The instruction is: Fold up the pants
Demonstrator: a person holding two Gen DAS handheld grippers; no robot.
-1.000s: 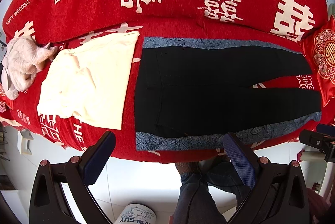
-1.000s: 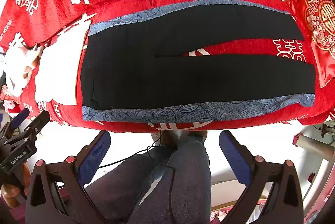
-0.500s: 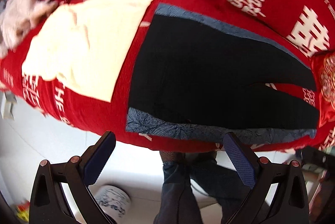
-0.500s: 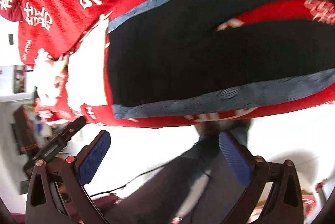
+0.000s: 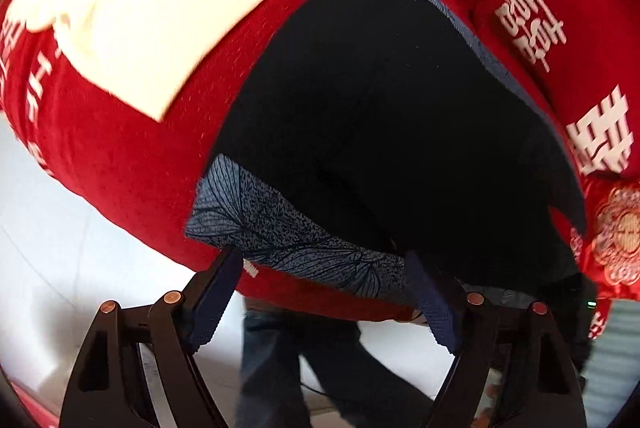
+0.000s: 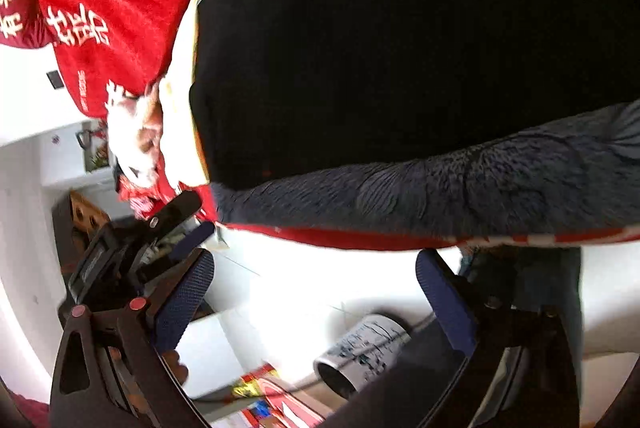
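A: Left gripper (image 5: 324, 292): how do the jaws stand?

B: Spread wide, with nothing between them. The two blue pads (image 5: 434, 304) reach the near edge of the pants (image 5: 380, 116), one at each end of a stretch of the blue leaf-print side stripe (image 5: 280, 224). Whether they touch the cloth cannot be told.

A: And the right gripper (image 6: 312, 288)?

B: Also wide open and empty. Its pads (image 6: 182, 302) hang below the bed's near edge, apart from the cloth, over the white floor (image 6: 288, 288).

A: Where do the pants lie?

B: Flat on the bed, on a red cover (image 5: 120, 156) printed with white characters. They are black, with a patterned stripe along both outer seams. In the left wrist view the waist end is toward the left and the legs run off to the right. In the right wrist view the black cloth fills most of the upper frame, with the near stripe (image 6: 440, 188) crossing just above the jaws.

A: What lies beside them?

B: A cream garment (image 5: 160, 0), spread flat to the left of the waist and separated from it by a strip of red cover. In the right wrist view the left gripper (image 6: 132, 240) shows at lower left, near the waist corner. The person's jeans-clad legs (image 5: 304, 368) stand below the bed edge, and a white printed bin (image 6: 360, 356) lies on the floor, blurred.
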